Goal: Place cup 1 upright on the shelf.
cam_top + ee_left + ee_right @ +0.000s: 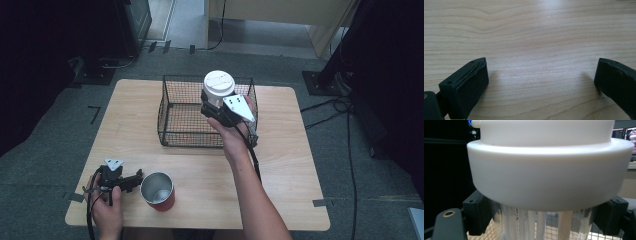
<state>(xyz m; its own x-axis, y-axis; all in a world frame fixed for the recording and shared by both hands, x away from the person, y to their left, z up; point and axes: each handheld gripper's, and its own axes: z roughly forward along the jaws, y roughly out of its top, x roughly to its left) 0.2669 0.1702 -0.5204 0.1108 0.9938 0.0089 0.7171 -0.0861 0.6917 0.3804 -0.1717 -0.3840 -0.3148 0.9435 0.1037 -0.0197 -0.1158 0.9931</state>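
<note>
Overhead, we saw a pale wooden table (280, 165) with rounded corners standing on grey carpet, dark curtains and stands to either side and cables trailing across the floor at the right. A black wire basket (172, 120) sat toward the table's far edge. Our right gripper (216, 102) was clamped on a clear jar with a white lid (218, 84), holding it upright above the basket's right half; in the right gripper view the lid (549, 175) loomed over both pads pressed against the clear wall. Our left gripper (137, 177) rested at the near left corner, jaws apart over bare wood grain (536, 37), just beside a red metal cup (158, 191) standing open-mouthed.
</note>
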